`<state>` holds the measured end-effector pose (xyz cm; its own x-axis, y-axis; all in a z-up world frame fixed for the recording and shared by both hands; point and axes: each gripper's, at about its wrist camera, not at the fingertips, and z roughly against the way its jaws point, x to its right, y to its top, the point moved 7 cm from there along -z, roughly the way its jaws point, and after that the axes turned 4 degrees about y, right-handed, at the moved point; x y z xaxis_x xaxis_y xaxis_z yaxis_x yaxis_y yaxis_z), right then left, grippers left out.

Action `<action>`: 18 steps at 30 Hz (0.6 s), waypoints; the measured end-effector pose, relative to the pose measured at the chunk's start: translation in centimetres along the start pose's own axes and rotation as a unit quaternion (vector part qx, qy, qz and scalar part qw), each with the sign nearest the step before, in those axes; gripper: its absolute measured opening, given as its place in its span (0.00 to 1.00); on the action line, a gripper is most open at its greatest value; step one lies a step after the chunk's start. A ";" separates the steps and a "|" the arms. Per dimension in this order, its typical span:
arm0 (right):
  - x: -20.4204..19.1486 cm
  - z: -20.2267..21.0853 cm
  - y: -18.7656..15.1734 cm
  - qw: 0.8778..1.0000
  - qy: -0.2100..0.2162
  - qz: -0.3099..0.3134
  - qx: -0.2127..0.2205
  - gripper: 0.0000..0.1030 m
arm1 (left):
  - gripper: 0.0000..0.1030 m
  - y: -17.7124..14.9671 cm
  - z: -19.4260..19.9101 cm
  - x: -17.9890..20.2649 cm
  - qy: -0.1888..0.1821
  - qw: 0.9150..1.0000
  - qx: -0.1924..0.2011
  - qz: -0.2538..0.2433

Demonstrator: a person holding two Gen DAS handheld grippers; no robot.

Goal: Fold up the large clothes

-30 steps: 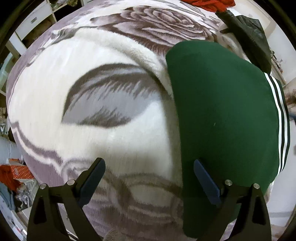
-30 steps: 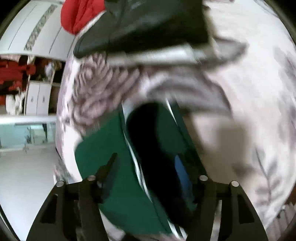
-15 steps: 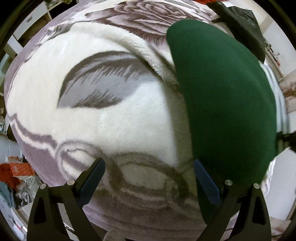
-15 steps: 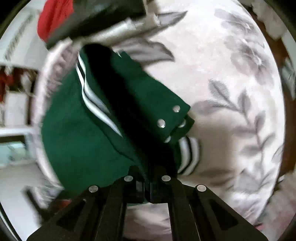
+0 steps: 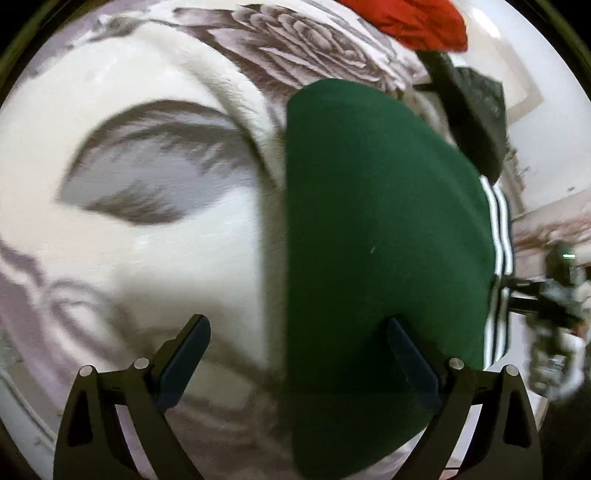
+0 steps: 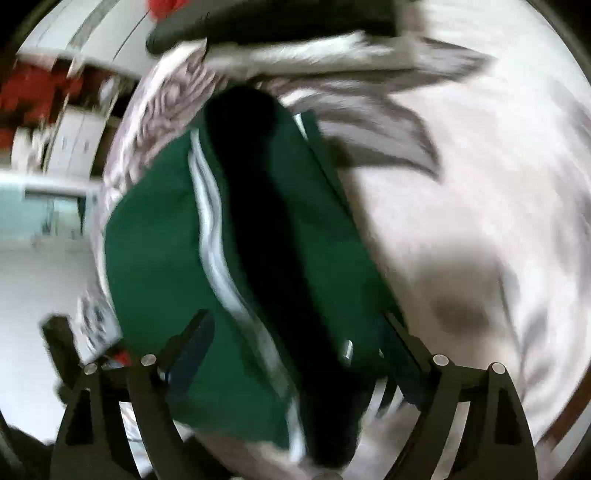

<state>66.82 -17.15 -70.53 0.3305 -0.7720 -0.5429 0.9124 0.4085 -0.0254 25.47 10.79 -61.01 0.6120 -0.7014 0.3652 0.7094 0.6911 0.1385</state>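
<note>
A folded dark green jacket [image 5: 376,236] with white stripes along one edge lies on a white and grey flowered blanket [image 5: 155,236]. My left gripper [image 5: 295,354] is open above the jacket's left edge, holding nothing. In the right wrist view the jacket [image 6: 159,251] lies under my right gripper [image 6: 295,347], which is open with fingers spread over the striped edge and a metal snap [image 6: 346,349]. The right gripper also shows in the left wrist view [image 5: 543,295] at the jacket's striped side.
A black garment [image 5: 476,122] and a red garment [image 5: 413,22] lie at the blanket's far end beyond the jacket. White cabinets [image 6: 74,125] and floor lie past the bed's edge on the left of the right wrist view.
My right gripper was shut on the jacket's edge half a second ago and has opened and let it go. The left gripper stayed open and shifted slightly over the jacket.
</note>
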 end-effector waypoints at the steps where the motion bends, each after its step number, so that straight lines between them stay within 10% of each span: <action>1: 0.3 -1.2 0.8 1.000 -0.003 0.013 -0.016 0.91 | 0.95 0.3 -0.7 0.2 -0.021 1.000 -0.004 0.006; 10: 2.0 -9.1 3.4 0.967 0.212 -0.014 -0.138 1.00 | 0.94 1.7 -4.0 1.0 -0.172 0.983 -0.017 0.054; 13: -0.2 -10.5 3.3 0.959 0.232 0.002 -0.162 0.99 | 0.77 2.3 -3.7 1.6 -0.181 0.982 -0.001 0.042; 18: -2.1 -10.3 2.5 0.961 0.243 -0.041 -0.123 0.59 | 0.62 4.9 -1.8 1.3 -0.190 0.981 -0.012 0.029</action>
<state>65.92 -9.48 -78.14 0.0540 -0.5115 -0.8576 0.8259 0.5056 -0.2495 30.42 12.91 -61.55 0.4799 -0.5426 0.6894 0.6886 0.7199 0.0873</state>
